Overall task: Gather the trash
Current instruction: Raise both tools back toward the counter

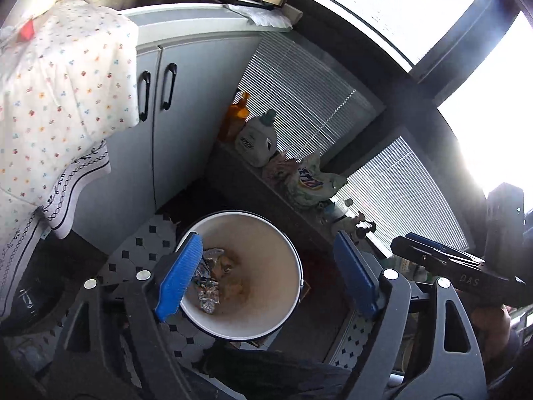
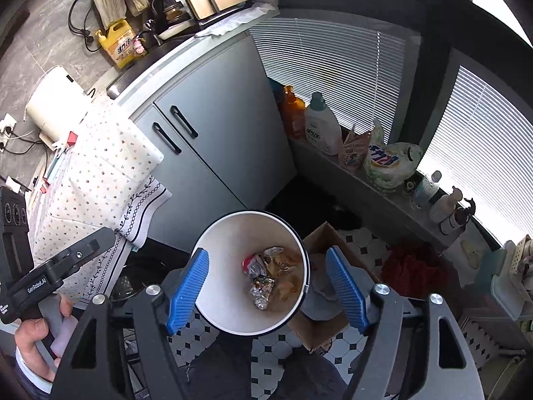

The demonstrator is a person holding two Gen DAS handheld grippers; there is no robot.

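The bin [image 1: 263, 266] is a round, smooth white pail with a dark rim, standing on a black-and-white tiled floor [image 2: 363, 243] near grey cabinet doors [image 1: 180, 100] with black bar handles. The trash [image 2: 266, 276] lies at its bottom: crumpled silver foil, a red-and-white wrapper and brownish scraps. The left gripper [image 1: 266, 276] hangs above the bin with jaws released and nothing between them; its ribbed blue pads [image 1: 181, 275] flank the bin's opening. The right gripper [image 2: 268, 288] also hangs over the bin, jaws released and empty, with ribbed blue pads [image 2: 190, 288]. A hand [image 2: 36, 336] holds the left tool's handle, which reads "GenRobot.AI"; the other tool body reads "DAS" in the left view. A brown cardboard box [image 2: 324, 236] sits just right of the bin, touching or nearly so. A dotted tablecloth [image 2: 96, 166] with a vine-pattern border hangs at left. On the ledge below slatted blinds [image 2: 333, 60] stand an orange bottle [image 2: 293, 113], a white detergent jug [image 2: 321, 126] and a printed bag [image 2: 386, 163]. A yellow jug [image 2: 120, 45] stands on the far counter; its label is unreadable.
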